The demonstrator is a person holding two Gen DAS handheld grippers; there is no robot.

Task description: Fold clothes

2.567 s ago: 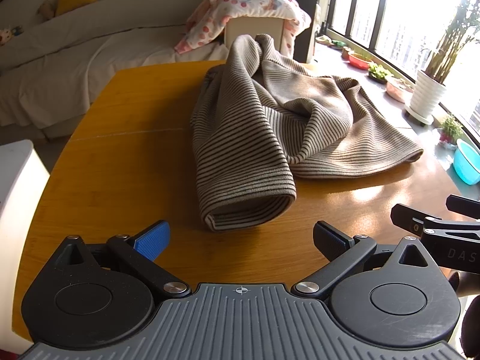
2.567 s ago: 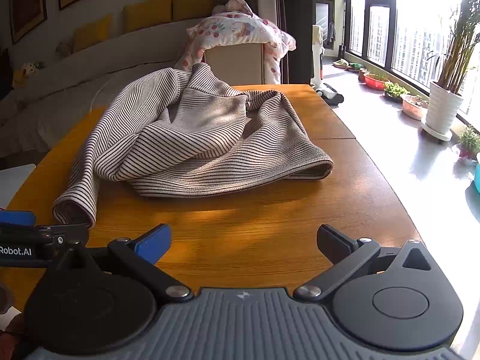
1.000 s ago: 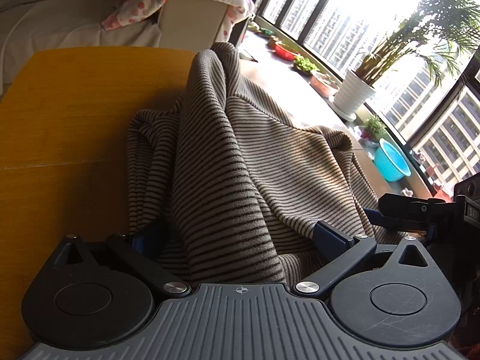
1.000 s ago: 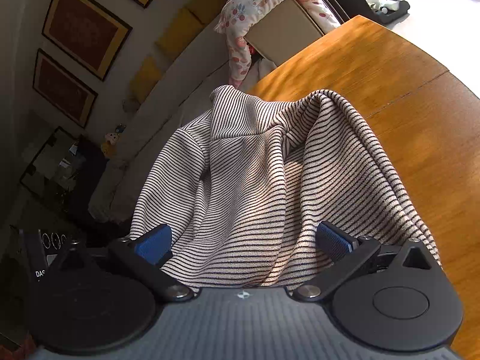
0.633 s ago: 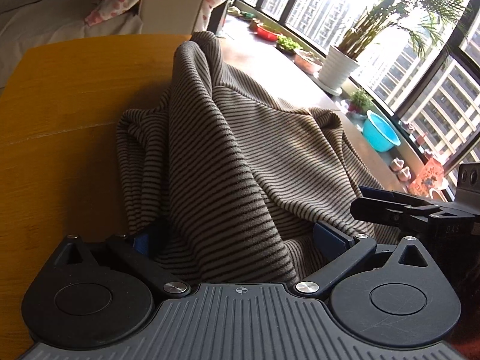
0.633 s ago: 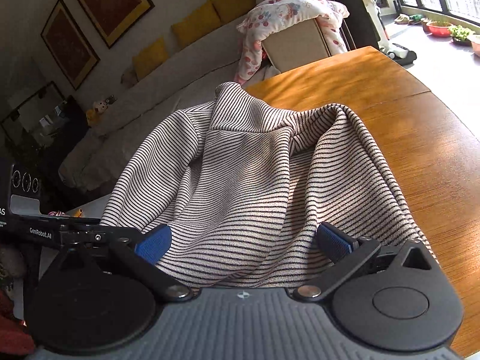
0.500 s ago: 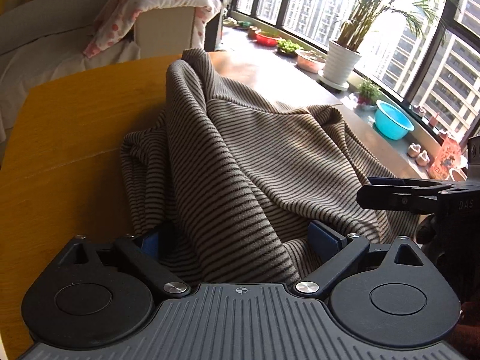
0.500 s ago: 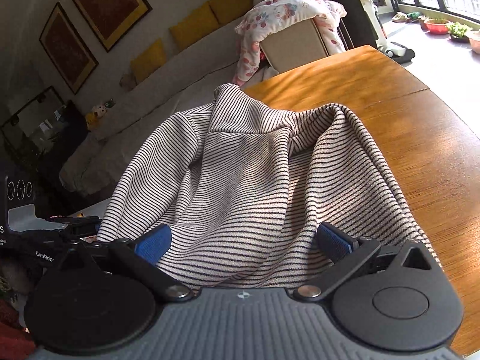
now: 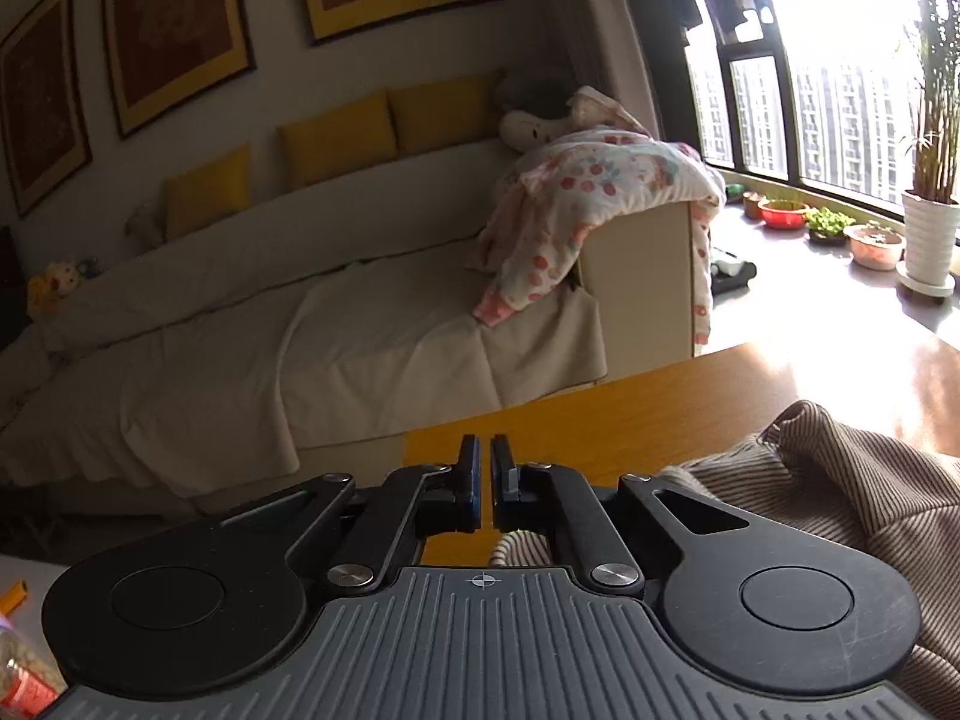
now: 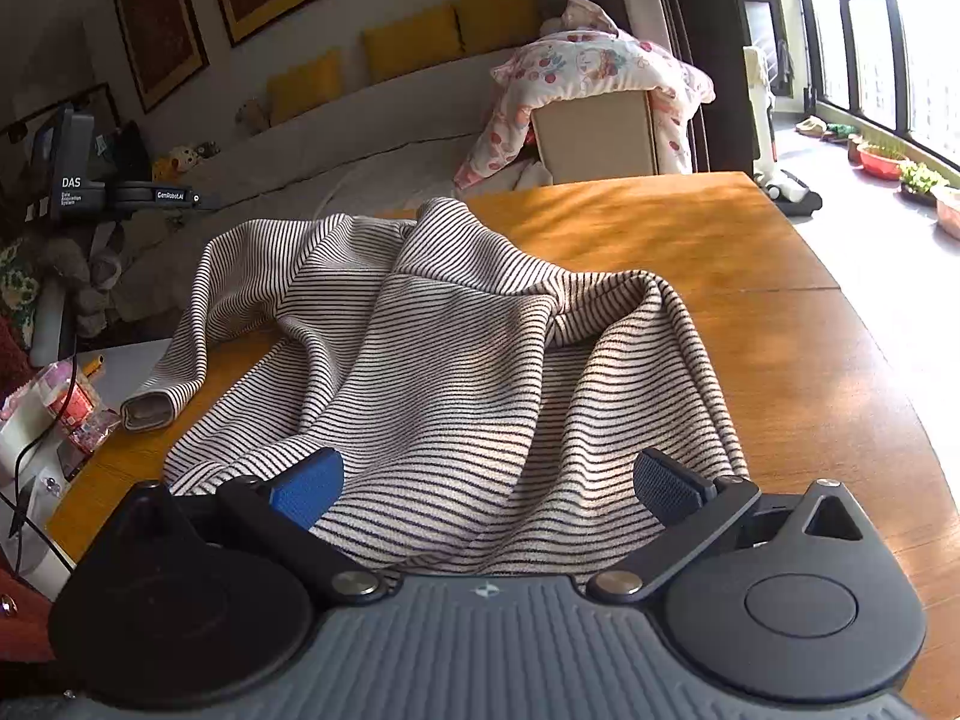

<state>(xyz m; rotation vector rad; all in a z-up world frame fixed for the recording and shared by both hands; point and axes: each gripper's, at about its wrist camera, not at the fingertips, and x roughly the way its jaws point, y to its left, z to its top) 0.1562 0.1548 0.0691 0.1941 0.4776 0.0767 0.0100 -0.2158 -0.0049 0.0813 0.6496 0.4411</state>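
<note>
A beige sweater with thin dark stripes [image 10: 456, 360] lies crumpled on the wooden table [image 10: 780, 324]. One sleeve cuff [image 10: 150, 411] points to the table's left edge. My right gripper [image 10: 486, 486] is open, its fingers on either side of the sweater's near hem. My left gripper [image 9: 485, 480] is shut, lifted at the table's left side; a bit of striped fabric [image 9: 516, 543] shows just under its fingers, and whether it is pinched I cannot tell. The sweater [image 9: 840, 510] bunches at its right. The left gripper also shows far left in the right wrist view [image 10: 150, 195].
A white-covered sofa [image 9: 240, 330] with yellow cushions stands beyond the table. A floral quilt [image 10: 594, 72] drapes over a box. Potted plants [image 9: 927, 228] line the window ledge at right. A side surface with packets and cables [image 10: 60, 408] sits left of the table.
My left gripper has shut and swung up and left, from over the sweater to facing the sofa. My right gripper stays open at the hem; the sweater has spread and its cuff lies out left.
</note>
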